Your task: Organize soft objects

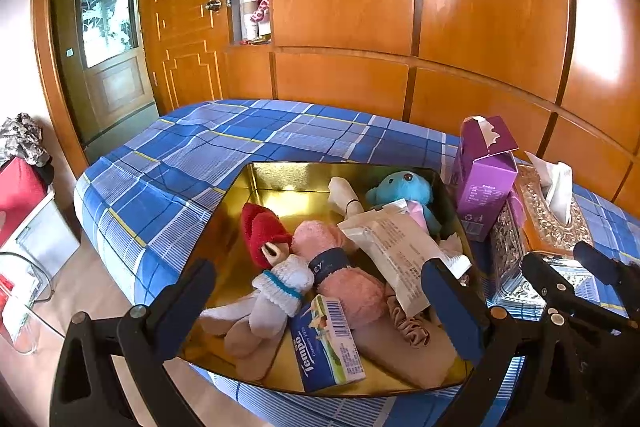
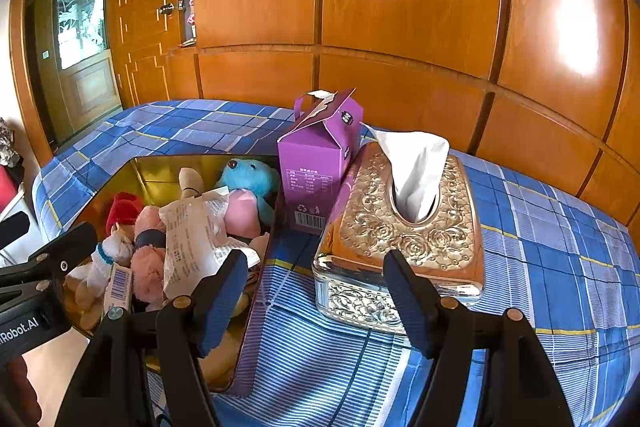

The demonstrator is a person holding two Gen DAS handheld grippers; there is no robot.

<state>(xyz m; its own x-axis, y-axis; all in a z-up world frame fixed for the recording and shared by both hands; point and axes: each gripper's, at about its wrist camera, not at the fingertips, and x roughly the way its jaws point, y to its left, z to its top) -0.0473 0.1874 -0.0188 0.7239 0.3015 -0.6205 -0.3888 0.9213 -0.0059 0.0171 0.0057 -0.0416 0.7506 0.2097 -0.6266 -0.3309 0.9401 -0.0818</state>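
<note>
A gold metal tin (image 1: 280, 175) (image 2: 152, 167) sits on the bed and holds soft things: a blue plush bear (image 1: 404, 187) (image 2: 252, 175), a rolled pink towel (image 1: 344, 275) (image 2: 150, 267), a red item (image 1: 262, 227), white socks (image 1: 280, 291), a white plastic packet (image 1: 400, 247) (image 2: 192, 243), a Tempo tissue pack (image 1: 328, 343) and a beige scrunchie (image 1: 408, 323). My left gripper (image 1: 324, 303) is open and empty above the tin's near side. My right gripper (image 2: 316, 299) is open and empty in front of the ornate tissue box (image 2: 404, 227).
A purple carton (image 1: 484, 179) (image 2: 320, 163) stands between the tin and the tissue box (image 1: 548, 219). All lie on a blue plaid bedsheet (image 1: 224, 139) (image 2: 540, 227). Wooden wardrobe panels (image 1: 400, 7) rise behind the bed. Clutter stands on the floor at the left (image 1: 24, 211).
</note>
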